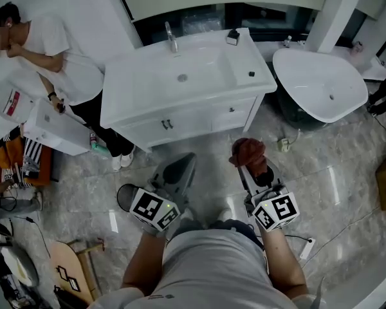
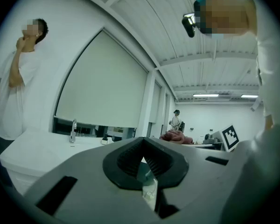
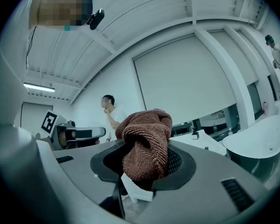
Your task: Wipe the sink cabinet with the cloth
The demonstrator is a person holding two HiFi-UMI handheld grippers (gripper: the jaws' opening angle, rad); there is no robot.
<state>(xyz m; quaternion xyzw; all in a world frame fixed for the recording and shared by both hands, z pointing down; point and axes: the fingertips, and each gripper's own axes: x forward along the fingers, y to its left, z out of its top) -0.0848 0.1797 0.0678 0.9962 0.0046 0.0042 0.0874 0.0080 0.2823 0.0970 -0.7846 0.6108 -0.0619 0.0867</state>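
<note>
The right gripper (image 1: pixel 247 165) has its jaws clamped on a bunched brown cloth (image 1: pixel 248 150), well apart from the sink cabinet (image 1: pixel 199 120) on the far side. The left gripper (image 1: pixel 182 166) has its jaws together, empty. Rubbed hard against the cabinet, the wadded cloth could drag free.

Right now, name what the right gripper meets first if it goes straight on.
Probably the sink cabinet, near its right drawer; the right gripper, shut on the cloth, points there, though depth is unclear.

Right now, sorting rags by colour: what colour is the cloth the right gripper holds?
Reddish-brown cloth, best in right gripper view.
</note>
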